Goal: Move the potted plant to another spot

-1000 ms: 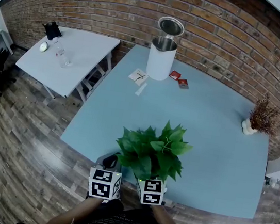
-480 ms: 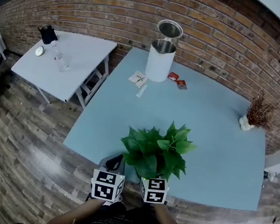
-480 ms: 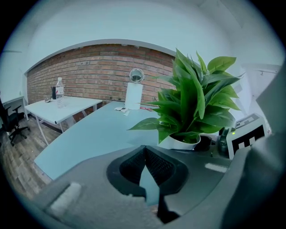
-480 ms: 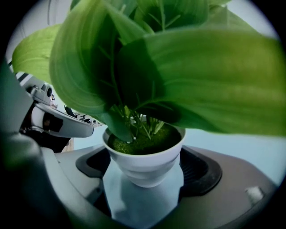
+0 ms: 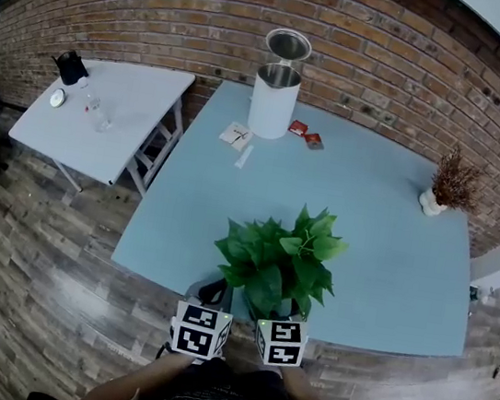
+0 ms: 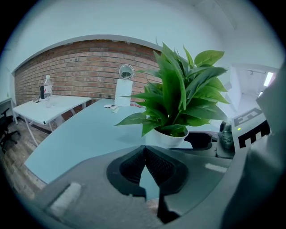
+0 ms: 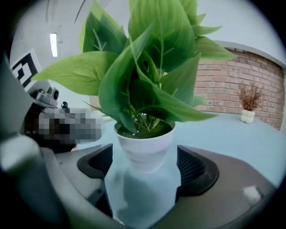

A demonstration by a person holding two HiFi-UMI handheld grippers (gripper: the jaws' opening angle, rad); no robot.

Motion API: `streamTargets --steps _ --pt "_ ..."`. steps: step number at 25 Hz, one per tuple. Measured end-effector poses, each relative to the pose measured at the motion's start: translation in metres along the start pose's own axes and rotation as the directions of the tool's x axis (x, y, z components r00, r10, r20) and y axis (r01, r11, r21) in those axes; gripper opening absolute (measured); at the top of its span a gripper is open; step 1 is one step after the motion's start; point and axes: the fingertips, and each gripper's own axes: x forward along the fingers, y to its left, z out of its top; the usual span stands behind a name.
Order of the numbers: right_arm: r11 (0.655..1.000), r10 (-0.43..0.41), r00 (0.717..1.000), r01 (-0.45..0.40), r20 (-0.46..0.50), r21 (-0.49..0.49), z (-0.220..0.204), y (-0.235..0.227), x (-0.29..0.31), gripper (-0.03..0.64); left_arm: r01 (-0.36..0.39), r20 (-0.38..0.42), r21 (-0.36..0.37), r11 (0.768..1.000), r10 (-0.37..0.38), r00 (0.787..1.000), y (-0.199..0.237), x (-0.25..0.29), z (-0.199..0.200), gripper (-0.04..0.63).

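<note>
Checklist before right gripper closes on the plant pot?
1. Right gripper jaws apart: ok.
2. White pot lined up between them, untouched: ok.
3. Pot upright on blue table: ok.
4. Left gripper shut, empty, off the pot: ok.
5. Pot deep enough between the pads: cannot tell.
6. Bare table further out for set-down: ok.

You're looking at one potted plant [image 5: 278,259], two hand-held grippers (left hand-held gripper [image 6: 144,154], right hand-held gripper [image 7: 144,163]), two benches (blue bench [image 5: 382,251], white bench [image 5: 135,98]), one white bin [image 5: 273,105], two red packets [image 5: 298,128] and one vase of dried stems [image 5: 447,189].
</note>
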Motion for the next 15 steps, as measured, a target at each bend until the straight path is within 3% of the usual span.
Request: streamTargets --steps 15 --pt "0.998 -0.030 1.000 0.030 0.005 0.054 -0.015 -0.032 -0.063 0.233 0.019 0.009 0.038 0.999 -0.020 1.000 -0.070 -0.009 -0.008 -0.001"
